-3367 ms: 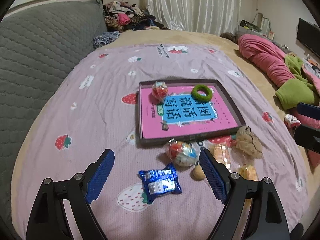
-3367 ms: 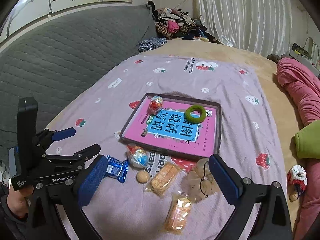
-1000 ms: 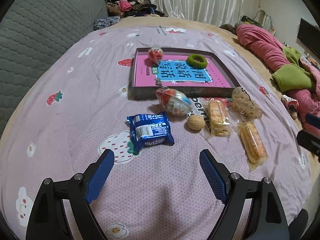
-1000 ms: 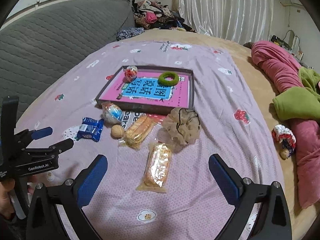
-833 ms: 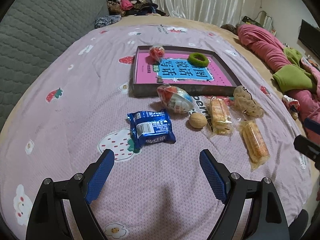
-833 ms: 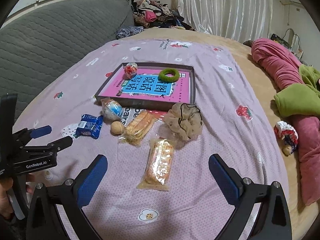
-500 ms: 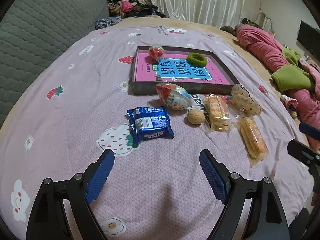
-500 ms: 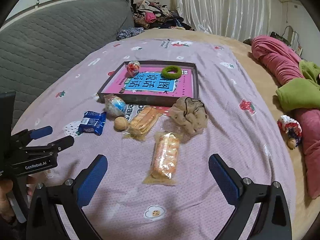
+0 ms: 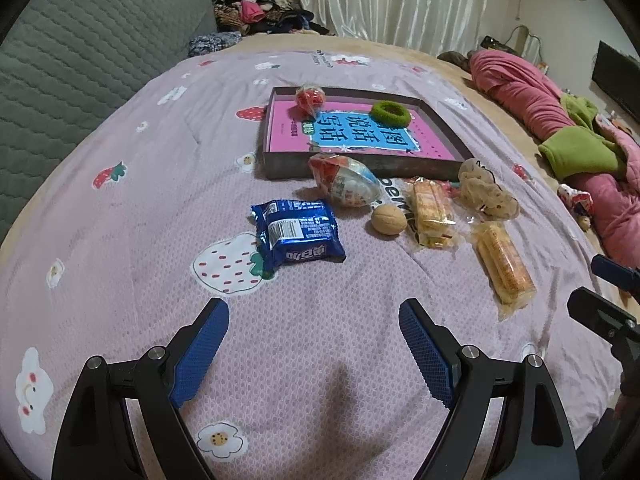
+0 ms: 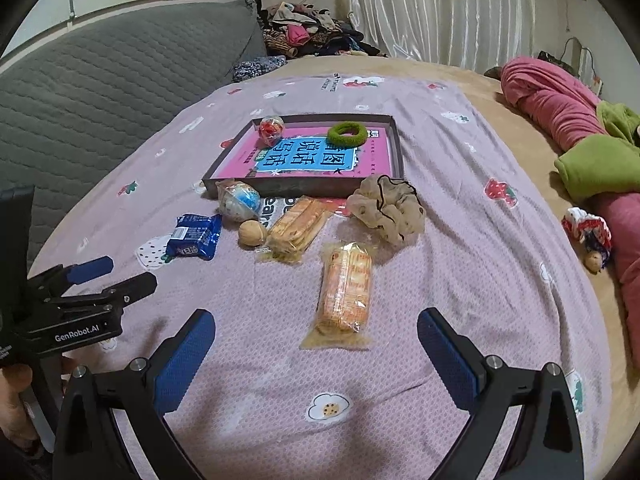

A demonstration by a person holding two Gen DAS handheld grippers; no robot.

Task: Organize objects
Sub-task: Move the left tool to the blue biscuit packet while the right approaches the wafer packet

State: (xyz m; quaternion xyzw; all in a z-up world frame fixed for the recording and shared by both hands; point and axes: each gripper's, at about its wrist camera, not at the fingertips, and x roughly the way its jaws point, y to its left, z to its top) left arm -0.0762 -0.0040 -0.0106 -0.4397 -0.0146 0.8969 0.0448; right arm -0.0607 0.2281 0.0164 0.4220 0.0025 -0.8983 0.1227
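Note:
A dark shallow tray (image 9: 280, 168) (image 10: 396, 148) with a pink book in it lies on the purple strawberry blanket, holding a red wrapped ball (image 9: 309, 98) (image 10: 271, 129) and a green hair tie (image 9: 390, 113) (image 10: 347, 133). In front of it lie a blue snack packet (image 9: 298, 234) (image 10: 194, 236), a wrapped toy egg (image 9: 346, 186) (image 10: 239, 200), a walnut (image 9: 388, 220) (image 10: 252, 233), two biscuit packs (image 9: 430, 212) (image 10: 346, 288) and a beige scrunchie (image 9: 484, 194) (image 10: 386, 210). My left gripper (image 9: 314, 346) stands open short of the blue packet. My right gripper (image 10: 316, 354) stands open just before the nearer biscuit pack.
A grey quilted headboard (image 10: 100, 80) runs along the left. Pink and green bedding (image 10: 580, 140) is heaped at the right, with a small doll (image 10: 588, 236) beside it. Clothes (image 10: 304, 36) are piled by the curtain. A hand (image 10: 16, 404) holds the left gripper's body.
Both grippers pulled back from over the objects since the earliest frames, then the right one sank slightly toward the nearer biscuit pack. Both stayed open; the objects lie where they were.

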